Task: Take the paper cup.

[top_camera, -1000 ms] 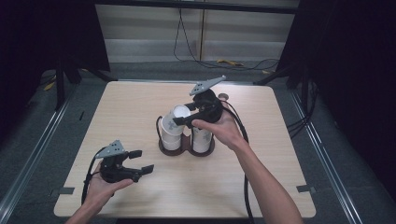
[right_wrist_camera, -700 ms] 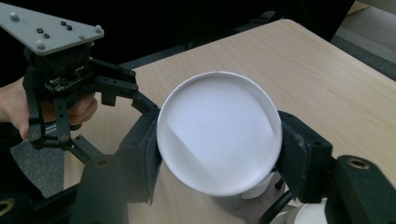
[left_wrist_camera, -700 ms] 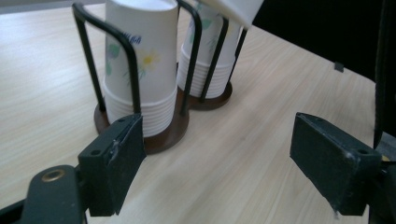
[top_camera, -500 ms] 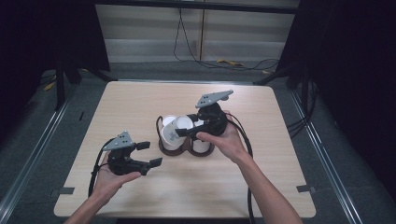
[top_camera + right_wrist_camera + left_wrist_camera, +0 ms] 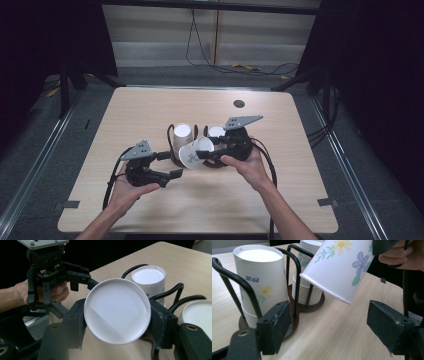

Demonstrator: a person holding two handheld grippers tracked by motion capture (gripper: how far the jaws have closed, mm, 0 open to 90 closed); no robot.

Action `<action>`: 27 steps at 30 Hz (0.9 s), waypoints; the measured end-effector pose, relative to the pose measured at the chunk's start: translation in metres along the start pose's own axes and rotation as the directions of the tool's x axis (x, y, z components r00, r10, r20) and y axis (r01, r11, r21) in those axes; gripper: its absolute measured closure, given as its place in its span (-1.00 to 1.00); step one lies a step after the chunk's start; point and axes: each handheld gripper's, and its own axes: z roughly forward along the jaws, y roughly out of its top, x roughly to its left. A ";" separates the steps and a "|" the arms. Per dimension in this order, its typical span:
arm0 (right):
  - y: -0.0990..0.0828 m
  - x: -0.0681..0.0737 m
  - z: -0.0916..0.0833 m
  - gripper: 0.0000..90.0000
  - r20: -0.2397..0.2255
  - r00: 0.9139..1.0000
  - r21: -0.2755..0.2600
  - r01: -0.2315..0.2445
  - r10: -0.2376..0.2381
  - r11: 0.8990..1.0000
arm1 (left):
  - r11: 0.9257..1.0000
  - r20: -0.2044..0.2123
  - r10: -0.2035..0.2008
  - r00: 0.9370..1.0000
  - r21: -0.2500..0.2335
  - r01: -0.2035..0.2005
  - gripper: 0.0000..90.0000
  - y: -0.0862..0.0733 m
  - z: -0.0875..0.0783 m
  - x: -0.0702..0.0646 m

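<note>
A flowered white paper cup (image 5: 192,154) hangs tilted just above the table, mouth toward my left gripper. My right gripper (image 5: 204,151) is shut on it near its base; that base (image 5: 117,310) sits between the two black jaws. The cup's rim (image 5: 325,291) hangs above and between my left gripper's jaws without touching them. My left gripper (image 5: 170,165) is open, with nothing between its pads (image 5: 275,326). Behind stands a black wire cup rack (image 5: 171,131) with two stacks of upside-down cups (image 5: 182,135) (image 5: 216,131).
The rack's brown base (image 5: 293,327) lies close to my left jaw. A small dark round hole (image 5: 239,103) marks the table's far side. Bare wood stretches to the left, right and front of the rack. Cables trail from both grippers toward the front edge.
My right gripper has carried the cup down and forward from above the left stack, tipping it toward my left gripper. My left gripper has moved right, toward the rack and cup.
</note>
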 end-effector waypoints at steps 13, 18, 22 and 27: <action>-0.027 0.003 0.005 -0.15 -0.030 0.999 -0.039 -0.037 0.036 0.999 | 1.000 0.034 0.004 0.999 0.013 -0.004 -0.60 -0.010 0.007 -0.005; -0.031 0.005 0.005 -0.15 -0.047 0.998 -0.067 -0.052 0.049 0.996 | 1.000 0.041 0.007 0.999 0.010 -0.007 -0.62 -0.011 0.007 -0.005; -0.036 0.005 0.008 -0.15 -0.053 0.997 -0.060 -0.057 0.054 0.997 | 1.000 0.044 0.007 0.999 0.006 -0.007 -0.65 -0.013 0.009 -0.006; -0.040 0.004 0.010 -0.15 -0.083 0.994 -0.073 -0.082 0.075 0.994 | 1.000 0.050 0.013 0.999 -0.020 -0.012 -0.63 -0.013 0.006 -0.007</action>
